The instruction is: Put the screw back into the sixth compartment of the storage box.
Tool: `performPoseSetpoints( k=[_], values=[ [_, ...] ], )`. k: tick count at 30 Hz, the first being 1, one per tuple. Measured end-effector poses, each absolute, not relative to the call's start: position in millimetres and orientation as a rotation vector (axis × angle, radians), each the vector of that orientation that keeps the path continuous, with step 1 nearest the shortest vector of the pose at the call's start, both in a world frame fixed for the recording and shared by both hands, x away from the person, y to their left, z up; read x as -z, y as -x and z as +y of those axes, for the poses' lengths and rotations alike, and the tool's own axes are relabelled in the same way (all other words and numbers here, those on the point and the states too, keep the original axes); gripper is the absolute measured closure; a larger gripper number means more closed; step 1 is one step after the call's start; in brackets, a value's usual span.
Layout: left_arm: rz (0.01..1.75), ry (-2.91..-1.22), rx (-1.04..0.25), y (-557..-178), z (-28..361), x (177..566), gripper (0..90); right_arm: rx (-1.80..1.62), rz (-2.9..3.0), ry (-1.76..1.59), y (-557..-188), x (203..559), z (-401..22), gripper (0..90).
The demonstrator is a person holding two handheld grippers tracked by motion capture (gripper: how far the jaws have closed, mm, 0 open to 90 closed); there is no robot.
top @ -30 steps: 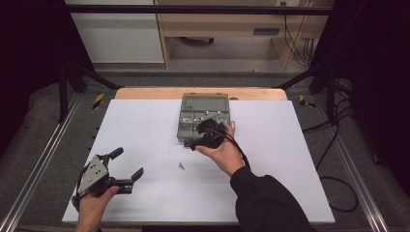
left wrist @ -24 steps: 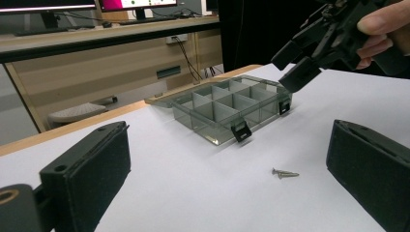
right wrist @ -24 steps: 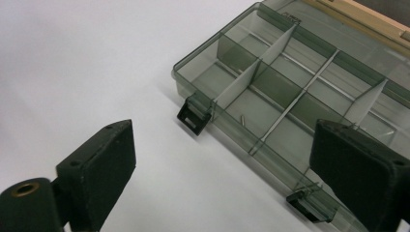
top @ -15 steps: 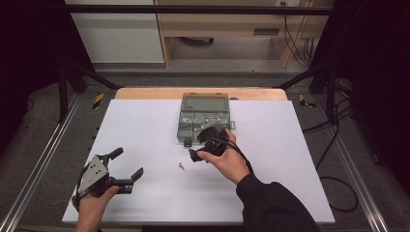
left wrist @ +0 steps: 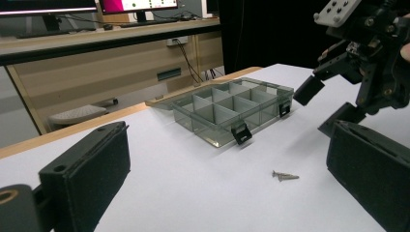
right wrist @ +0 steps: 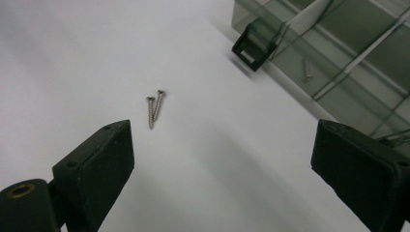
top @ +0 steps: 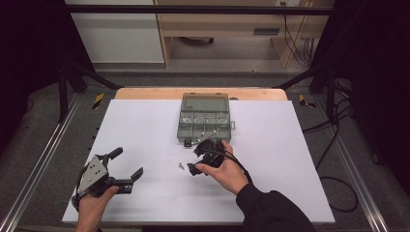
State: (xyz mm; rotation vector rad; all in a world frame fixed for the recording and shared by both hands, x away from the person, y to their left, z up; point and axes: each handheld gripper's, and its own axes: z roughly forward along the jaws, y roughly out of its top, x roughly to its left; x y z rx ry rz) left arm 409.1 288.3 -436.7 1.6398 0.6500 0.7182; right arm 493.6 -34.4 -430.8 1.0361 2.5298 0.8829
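A clear grey compartment box (top: 204, 118) lies open at the table's far middle, black latches (right wrist: 252, 48) on its near edge. One screw (right wrist: 306, 69) lies in a compartment. Two small screws (top: 180, 166) (left wrist: 284, 176) (right wrist: 153, 108) lie side by side on the white sheet in front of the box. My right gripper (top: 196, 158) (left wrist: 325, 104) (right wrist: 227, 159) hovers just right of them. Its jaws have just been opening and stand wide with nothing between them. My left gripper (top: 127, 163) (left wrist: 222, 179) rests open at the near left, aimed at the box.
The white sheet (top: 145, 125) covers the table; a wooden edge (top: 145, 93) shows at the back. Metal rails (top: 38, 159) run along both sides. Cables (top: 338, 193) lie on the floor at the right. A desk (left wrist: 96, 38) with monitors stands beyond the table.
My right hand has come off the box's near edge, moving toward me, leftward and down, to just beside the two screws. The left gripper has stayed put.
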Motion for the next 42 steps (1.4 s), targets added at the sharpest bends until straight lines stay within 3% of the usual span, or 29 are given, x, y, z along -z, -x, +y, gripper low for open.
performPoseSetpoints(
  k=[25, 42],
  values=[
    [0.651, -1.64, -0.718, -409.4, 288.4, 436.9, 1.5, -0.832, 2.677, -0.969, -491.0, 452.6, -3.6, 13.4],
    [0.649, -1.639, -0.721, -409.5, 288.3, 436.9, 1.5, -0.848, 2.645, -1.078, -505.9, 445.3, 3.2, 42.1]
  ],
)
